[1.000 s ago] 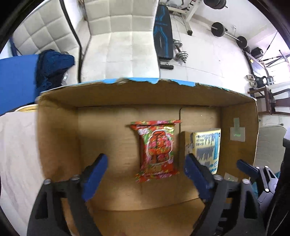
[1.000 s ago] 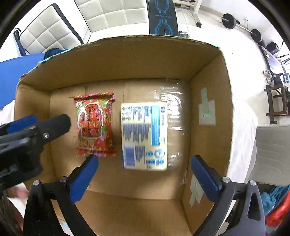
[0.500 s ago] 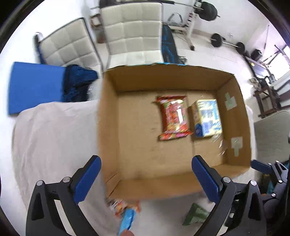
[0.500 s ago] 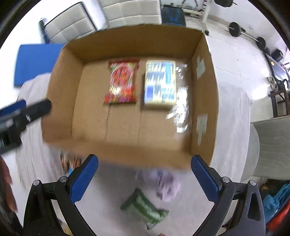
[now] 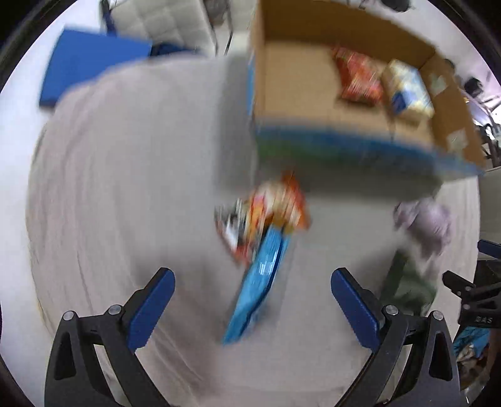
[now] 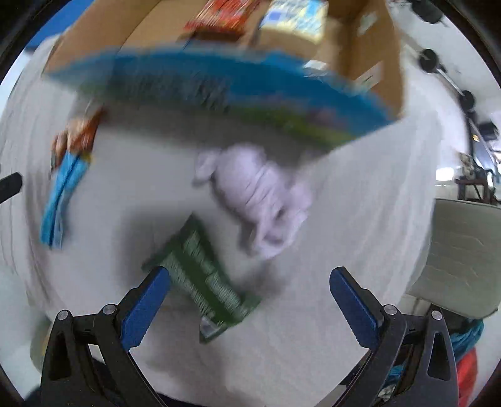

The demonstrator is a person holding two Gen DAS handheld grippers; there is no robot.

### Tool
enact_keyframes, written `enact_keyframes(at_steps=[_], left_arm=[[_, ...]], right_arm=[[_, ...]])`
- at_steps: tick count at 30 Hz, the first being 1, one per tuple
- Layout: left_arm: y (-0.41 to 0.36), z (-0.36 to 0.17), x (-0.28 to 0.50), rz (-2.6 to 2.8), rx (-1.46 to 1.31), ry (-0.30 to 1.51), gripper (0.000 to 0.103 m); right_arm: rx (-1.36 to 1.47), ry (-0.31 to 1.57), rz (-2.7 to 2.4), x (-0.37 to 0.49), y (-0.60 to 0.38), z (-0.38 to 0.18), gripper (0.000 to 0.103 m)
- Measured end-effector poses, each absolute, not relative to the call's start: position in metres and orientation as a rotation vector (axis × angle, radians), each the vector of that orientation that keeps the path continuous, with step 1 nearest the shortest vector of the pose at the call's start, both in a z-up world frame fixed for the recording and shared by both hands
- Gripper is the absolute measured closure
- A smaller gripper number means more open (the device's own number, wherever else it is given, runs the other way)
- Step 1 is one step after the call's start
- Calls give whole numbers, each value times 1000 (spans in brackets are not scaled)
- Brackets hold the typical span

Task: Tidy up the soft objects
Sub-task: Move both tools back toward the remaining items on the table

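Note:
Both views are motion-blurred. A cardboard box holds a red snack packet and a yellow-blue pack. In front of it on the white cloth lie a blue packet and an orange-red packet. My left gripper is open above the blue packet. In the right wrist view a pale lilac soft toy and a green packet lie below the box. My right gripper is open and empty, over the green packet. The blue packet shows at left.
The white cloth covers the table. A blue mat and a white padded chair stand beyond it. A grey seat is at the right edge. The lilac toy and green packet show at right.
Both grippers have pulled back out of the box and dropped toward the cloth in front of it. The loose packets and the toy have come into view. Both stay open.

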State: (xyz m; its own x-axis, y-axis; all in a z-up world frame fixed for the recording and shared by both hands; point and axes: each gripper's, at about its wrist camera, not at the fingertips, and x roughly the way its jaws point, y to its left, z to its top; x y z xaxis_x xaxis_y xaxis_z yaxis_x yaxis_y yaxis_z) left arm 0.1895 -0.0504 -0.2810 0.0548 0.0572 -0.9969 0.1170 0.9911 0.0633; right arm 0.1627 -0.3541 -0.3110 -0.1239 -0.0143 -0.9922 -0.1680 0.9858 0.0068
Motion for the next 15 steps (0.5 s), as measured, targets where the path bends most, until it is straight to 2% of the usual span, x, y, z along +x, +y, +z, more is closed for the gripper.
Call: enact_keyframes(at_steps=[6,11,15], left_arm=[[-55,-323,149,-87,-68,1679,1],[-108,-344,136,-210,-373,1782,1],[-154,-357,136,-245,-426,1827,1]], right_arm=[[65,1677,79,154,-383,-322,0],[227,1634,-49,143,-435,-315,0],[310,1630,-141,120,-475,-317,0]])
